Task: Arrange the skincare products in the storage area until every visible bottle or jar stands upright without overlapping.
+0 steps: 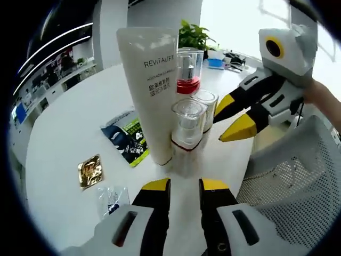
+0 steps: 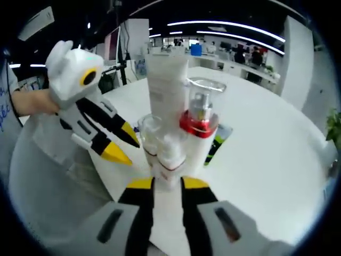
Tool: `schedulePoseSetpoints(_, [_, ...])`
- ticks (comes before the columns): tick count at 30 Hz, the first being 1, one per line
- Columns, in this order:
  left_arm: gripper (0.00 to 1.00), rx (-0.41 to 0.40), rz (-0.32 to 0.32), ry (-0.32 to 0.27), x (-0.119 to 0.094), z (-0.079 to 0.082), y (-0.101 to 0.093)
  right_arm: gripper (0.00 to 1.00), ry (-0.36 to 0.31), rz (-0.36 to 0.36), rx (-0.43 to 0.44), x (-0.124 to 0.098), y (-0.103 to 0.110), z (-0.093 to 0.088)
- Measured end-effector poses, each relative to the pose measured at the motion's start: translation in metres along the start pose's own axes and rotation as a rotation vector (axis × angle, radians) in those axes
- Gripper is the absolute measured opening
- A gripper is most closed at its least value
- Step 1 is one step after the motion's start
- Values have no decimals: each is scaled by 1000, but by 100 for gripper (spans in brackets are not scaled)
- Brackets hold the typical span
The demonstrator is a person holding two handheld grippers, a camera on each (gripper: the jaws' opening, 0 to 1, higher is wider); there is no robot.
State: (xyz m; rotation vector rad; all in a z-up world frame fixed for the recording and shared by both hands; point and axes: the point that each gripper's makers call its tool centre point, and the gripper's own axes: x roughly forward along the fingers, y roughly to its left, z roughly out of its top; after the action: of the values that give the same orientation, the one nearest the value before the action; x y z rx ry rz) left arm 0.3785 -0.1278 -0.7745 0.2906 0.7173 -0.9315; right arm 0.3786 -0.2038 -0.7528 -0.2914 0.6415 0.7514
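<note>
Standing upright, crowded together on the table (image 1: 64, 144): tall white tube (image 1: 149, 90), red-collared pump bottle (image 1: 188, 72), two clear-capped bottles (image 1: 187, 125); sachets (image 1: 89, 170) lying alongside. Hovering released: left claw (image 1: 184, 185), right claw (image 2: 167, 183).

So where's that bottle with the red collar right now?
The red-collared bottle stands upright on the white table, just right of the tall white tube in the left gripper view, behind two small clear-capped bottles.
</note>
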Motion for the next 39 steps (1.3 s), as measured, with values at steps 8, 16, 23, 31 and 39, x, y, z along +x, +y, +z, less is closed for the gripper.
schedulePoseSetpoints(8, [31, 10, 10, -34, -27, 6, 9, 34, -13, -25, -8, -13, 0, 13])
schedulePoseSetpoints(16, [43, 13, 41, -68, -59, 10, 23, 48, -32, -42, -29, -26, 4, 31])
schedulePoseSetpoints(23, [57, 12, 53, -80, -80, 11, 29, 63, -34, -62, -33, -35, 9, 42])
schedulePoseSetpoints(31, [72, 57, 81, -40, -102, 3, 35, 78, -56, -93, -24, -45, 8, 54])
schedulePoseSetpoints(39, [83, 12, 115, -48, -131, -1, 46, 86, -70, -106, -23, -51, 12, 63])
